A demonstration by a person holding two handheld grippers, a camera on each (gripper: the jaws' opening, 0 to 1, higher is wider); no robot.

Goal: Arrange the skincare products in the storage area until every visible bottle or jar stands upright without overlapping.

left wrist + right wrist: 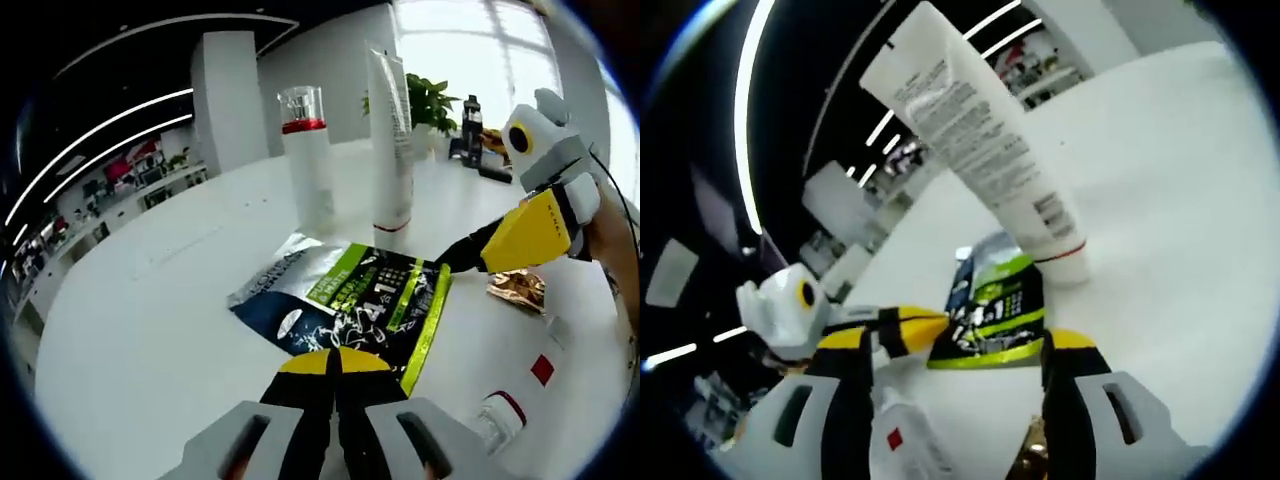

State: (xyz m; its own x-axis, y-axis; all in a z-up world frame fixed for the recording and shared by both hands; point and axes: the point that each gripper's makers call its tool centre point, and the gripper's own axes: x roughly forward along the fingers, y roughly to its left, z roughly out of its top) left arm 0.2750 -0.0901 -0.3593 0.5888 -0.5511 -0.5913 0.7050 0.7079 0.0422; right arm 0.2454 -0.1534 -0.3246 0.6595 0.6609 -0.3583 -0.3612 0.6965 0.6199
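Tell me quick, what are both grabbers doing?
Left gripper: shut, black-and-yellow fingers together, holding nothing, over the flat dark green-striped pouch.
Right gripper: open, empty.

Broad white surface [150, 300], glossy and curved. Flat on it, a foil pouch [350, 305] — dark blue with lime-green panels and a silver top edge; seen again in the right gripper view [995, 320]. Just beside, toward the right of the left gripper view, a crinkled golden-brown wrapper [518, 290]. At the far edge, a leafy green potted plant [430, 100] and dark items [472, 130] too small to tell. Beyond — a white pillar [228, 95], bright windows [480, 45], long ceiling light strips [110, 120].
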